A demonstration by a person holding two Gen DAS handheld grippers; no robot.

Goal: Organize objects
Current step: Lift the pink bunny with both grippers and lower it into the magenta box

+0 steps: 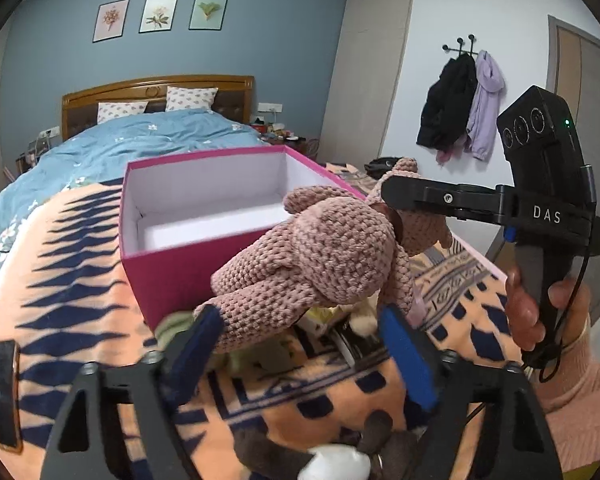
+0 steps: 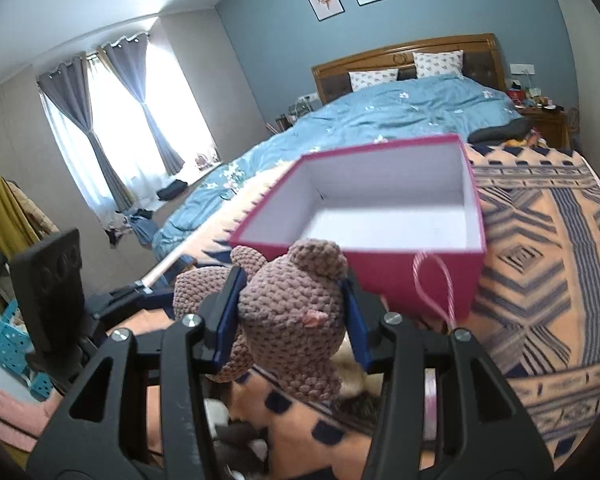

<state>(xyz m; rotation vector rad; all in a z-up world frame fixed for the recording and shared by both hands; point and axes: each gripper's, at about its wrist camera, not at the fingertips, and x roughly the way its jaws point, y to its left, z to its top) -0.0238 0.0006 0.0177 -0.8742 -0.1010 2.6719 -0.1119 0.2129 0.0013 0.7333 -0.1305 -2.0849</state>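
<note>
A brown crocheted bear [image 1: 320, 256] hangs in the air just in front of an open pink box [image 1: 204, 216] with a white inside. My right gripper [image 2: 292, 316] is shut on the crocheted bear's head [image 2: 292, 312], its blue pads pressing both sides. The same box [image 2: 380, 216] stands just beyond, empty inside. My left gripper [image 1: 304, 348] is open below the bear, its blue pads [image 1: 408, 356] wide apart, touching nothing that I can see. The right gripper's body [image 1: 460, 200] reaches in from the right in the left wrist view.
The box stands on an orange and navy patterned blanket [image 2: 540, 272] at the foot of a bed with a blue duvet [image 2: 400, 116]. More soft toys lie on the blanket under the grippers [image 1: 340, 456]. A pink-striped ribbon loop [image 2: 432, 280] hangs by the box front.
</note>
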